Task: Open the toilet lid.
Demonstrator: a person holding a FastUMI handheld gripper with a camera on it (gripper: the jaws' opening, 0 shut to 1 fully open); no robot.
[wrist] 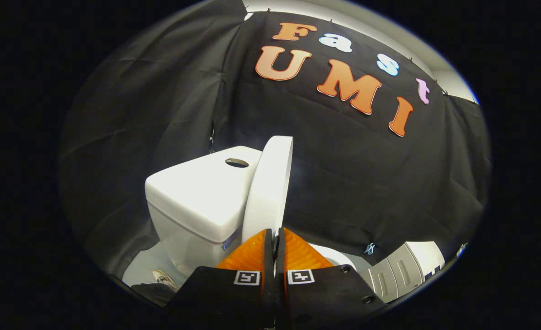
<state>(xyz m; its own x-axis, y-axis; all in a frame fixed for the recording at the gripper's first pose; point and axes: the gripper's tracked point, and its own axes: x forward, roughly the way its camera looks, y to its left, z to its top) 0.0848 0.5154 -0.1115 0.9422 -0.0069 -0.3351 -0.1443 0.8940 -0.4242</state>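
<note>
A: Toilet lid [270, 183] — we see it raised, standing nearly upright at twelve o'clock from the gripper [275, 234], its lower edge right at the fingertips.

B: We see the fingers pressed almost together, only a thin slit left. Whether the lid's edge is pinched in it, we cannot tell.

A: The tank [201, 197] sits at ten o'clock, touching the lid's back. A pale ribbed object [399, 270] lies at four o'clock.
</note>
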